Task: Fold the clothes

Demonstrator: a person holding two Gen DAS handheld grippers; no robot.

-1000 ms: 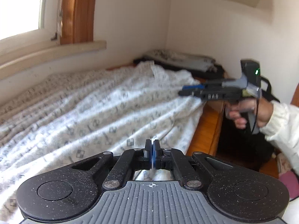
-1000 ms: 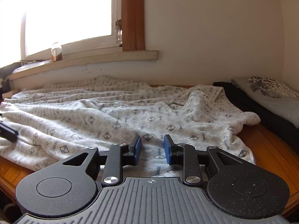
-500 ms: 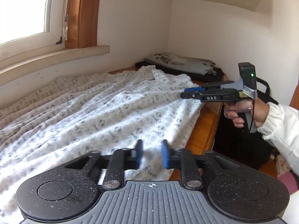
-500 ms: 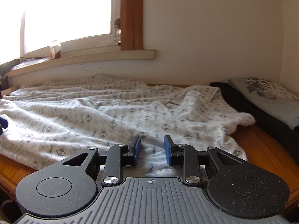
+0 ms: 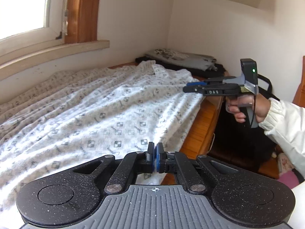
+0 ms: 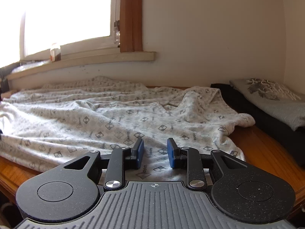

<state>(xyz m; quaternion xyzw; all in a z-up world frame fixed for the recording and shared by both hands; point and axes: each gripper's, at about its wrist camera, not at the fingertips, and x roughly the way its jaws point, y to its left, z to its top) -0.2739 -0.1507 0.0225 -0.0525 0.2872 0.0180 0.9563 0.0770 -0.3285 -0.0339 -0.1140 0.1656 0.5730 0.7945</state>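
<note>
Left tool (image 5: 154, 157) just snapped closed, apparently empty, above patterned garment (image 5: 99, 114) spread on wooden bench (image 6: 266, 148). Right tool (image 6: 155, 153) part open, empty, above garment's near edge.

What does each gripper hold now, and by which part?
Nothing visible: the left gripper has just closed with none of the white patterned cloth between its pads; the right gripper stands open above it.

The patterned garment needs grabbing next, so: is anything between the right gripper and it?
Nothing visible. The right gripper hangs open just above the patterned garment, with only cloth showing between its fingers. The folded clothes lie off to the side.
</note>
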